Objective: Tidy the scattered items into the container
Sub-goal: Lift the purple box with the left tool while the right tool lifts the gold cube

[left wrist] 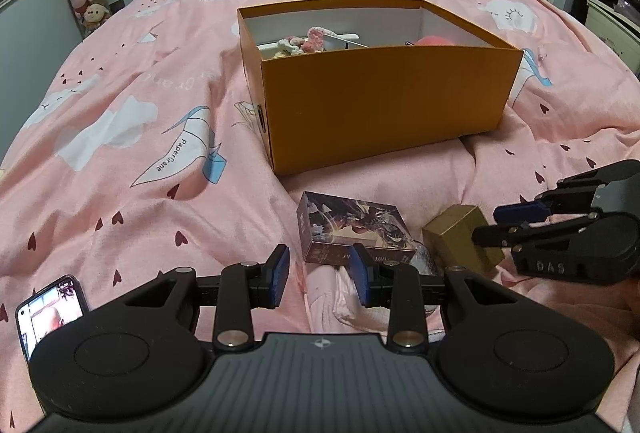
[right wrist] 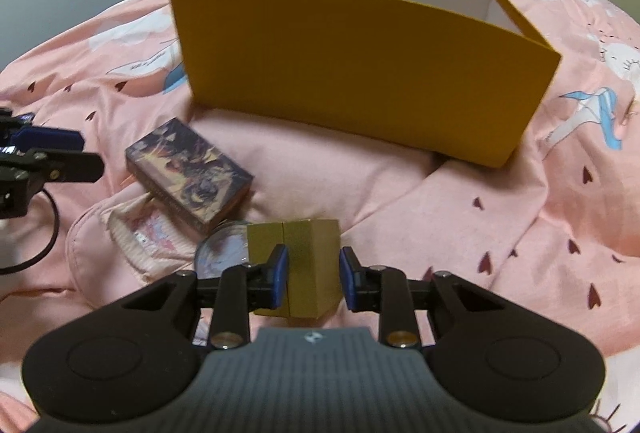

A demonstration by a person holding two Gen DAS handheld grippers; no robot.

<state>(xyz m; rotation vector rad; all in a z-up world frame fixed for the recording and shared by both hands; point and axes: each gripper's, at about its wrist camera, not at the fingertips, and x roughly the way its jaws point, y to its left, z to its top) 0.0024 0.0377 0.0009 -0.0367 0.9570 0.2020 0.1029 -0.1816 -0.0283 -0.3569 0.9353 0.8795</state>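
Across the pink quilt [left wrist: 120, 81] the scene is laid out, with the orange box [left wrist: 384, 105] set open-topped toward its far side and already holding a few soft items. Near the box's front wall, on the quilt, a printed card box [right wrist: 188, 177] is seen, and beside it a clear round disc [right wrist: 220, 245] lies touching the small gold box [right wrist: 304, 265]. The gold box is clamped between the pads of the right gripper [right wrist: 312, 273], which are pressed against its two sides; in the left wrist view the same gripper [left wrist: 496, 225] is shown biting the gold box [left wrist: 460, 237] from the right. The left gripper [left wrist: 320, 269] is held narrowly parted over a fold of pink cloth, with nothing seen pinched between its pads. For the carry to be done well, the gold box should be raised clear of the disc, kept level, brought above the orange rim rather than against the front wall, and released only once over the open interior.
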